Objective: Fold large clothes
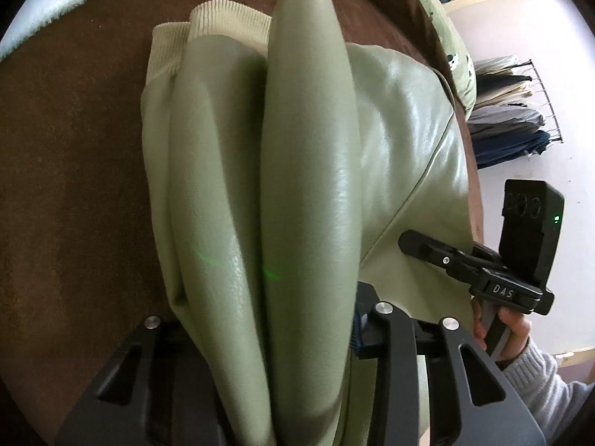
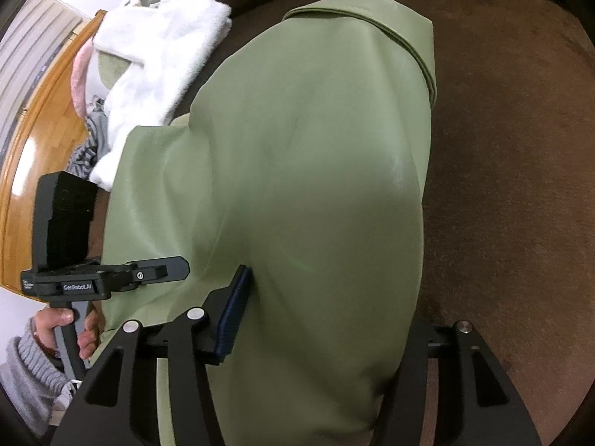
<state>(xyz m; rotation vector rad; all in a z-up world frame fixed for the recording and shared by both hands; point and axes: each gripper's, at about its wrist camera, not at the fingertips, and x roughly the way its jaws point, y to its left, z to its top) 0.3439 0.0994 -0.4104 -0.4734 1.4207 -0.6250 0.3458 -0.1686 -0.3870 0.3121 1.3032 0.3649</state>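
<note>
A pale green leather-like jacket with cream ribbed cuffs lies on a brown bed cover. In the left wrist view two long puffed folds run away from my left gripper. It is shut on them, and the fabric hides its left finger. In the right wrist view a broad bulge of the jacket fills my right gripper. Its blue left pad presses the cloth; the other pad is covered. Each view also shows the other gripper at the side, held by a hand in a grey sleeve.
A white fluffy towel and grey striped cloth lie at the bed's edge over a wooden floor. A spotted green pillow sits at the far side. A rack of hanging clothes stands by the wall.
</note>
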